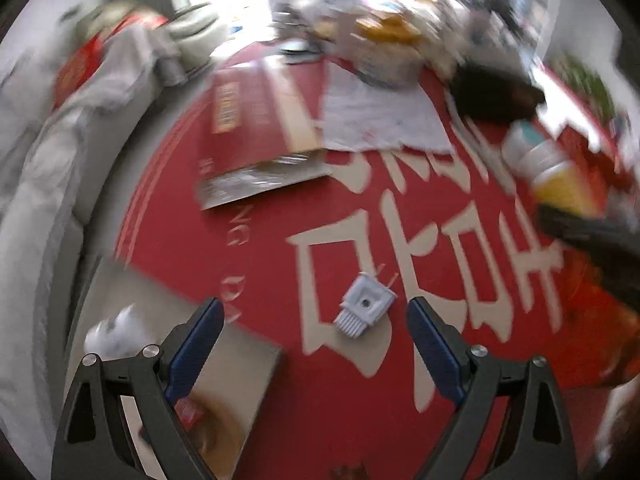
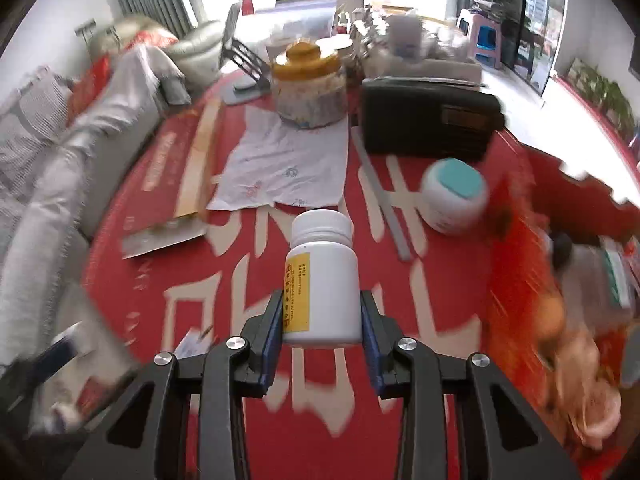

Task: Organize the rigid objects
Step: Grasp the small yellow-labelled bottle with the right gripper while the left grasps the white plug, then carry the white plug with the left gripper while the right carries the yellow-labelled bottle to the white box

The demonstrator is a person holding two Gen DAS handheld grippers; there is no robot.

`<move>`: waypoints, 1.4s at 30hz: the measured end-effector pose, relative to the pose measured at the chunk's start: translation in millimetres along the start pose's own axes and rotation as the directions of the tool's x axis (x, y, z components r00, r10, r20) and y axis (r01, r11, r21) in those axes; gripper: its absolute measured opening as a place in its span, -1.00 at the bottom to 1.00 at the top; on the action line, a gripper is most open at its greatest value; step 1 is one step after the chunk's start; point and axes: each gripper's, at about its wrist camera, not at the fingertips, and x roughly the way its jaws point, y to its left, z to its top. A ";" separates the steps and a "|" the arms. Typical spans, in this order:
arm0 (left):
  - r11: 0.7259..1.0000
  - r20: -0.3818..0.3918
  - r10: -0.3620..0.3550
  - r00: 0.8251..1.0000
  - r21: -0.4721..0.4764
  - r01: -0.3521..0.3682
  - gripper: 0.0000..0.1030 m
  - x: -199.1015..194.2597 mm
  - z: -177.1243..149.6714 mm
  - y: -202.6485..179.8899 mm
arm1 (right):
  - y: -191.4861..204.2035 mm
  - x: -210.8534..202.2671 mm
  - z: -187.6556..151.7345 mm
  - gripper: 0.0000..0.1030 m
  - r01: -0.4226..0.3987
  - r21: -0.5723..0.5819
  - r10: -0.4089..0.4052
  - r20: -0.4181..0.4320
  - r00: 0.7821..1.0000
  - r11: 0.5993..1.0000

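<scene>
In the right wrist view a white pill bottle (image 2: 322, 276) with a yellow label stands upright between the blue pads, and my right gripper (image 2: 322, 312) is shut on its lower body. A white jar with a teal lid (image 2: 454, 196) lies on the red tablecloth (image 2: 440, 312) to the right beyond it. In the left wrist view my left gripper (image 1: 314, 312) is open above the cloth. A small white plastic comb-like piece (image 1: 366, 306) lies between and just beyond its fingers, untouched. The bottle's yellow label (image 1: 568, 188) shows blurred at the right edge.
A red flat box (image 2: 180, 168) and a white printed cloth (image 2: 288, 160) lie mid-table. A large jar with a yellow lid (image 2: 310, 88) and a dark case (image 2: 428, 120) stand behind. A grey strip (image 2: 382, 196) lies near the teal-lidded jar. A sofa (image 2: 60, 168) runs along the left.
</scene>
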 end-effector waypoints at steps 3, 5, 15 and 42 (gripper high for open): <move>0.993 0.041 0.010 0.999 0.116 -0.014 0.83 14.6 0.5 -18.9 | -12.6 -28.8 -19.9 -0.29 -0.051 0.027 0.051 -0.003 0.999 0.998; 0.985 0.030 -0.005 1.000 0.172 0.000 0.83 25.2 1.7 -26.1 | -18.0 -39.8 -30.3 -0.29 -0.080 0.050 0.081 -0.009 0.997 0.995; 0.985 -0.128 -0.154 0.980 0.058 0.162 0.47 59.1 9.8 -9.2 | -9.4 -60.8 -53.3 -0.29 -0.176 0.092 0.181 -0.048 0.982 0.980; 0.985 0.037 -0.062 0.997 -0.159 0.067 -0.20 -166.1 -192.6 -27.1 | 1.4 -139.8 -212.6 -0.29 -0.116 0.025 0.118 -0.128 0.985 0.993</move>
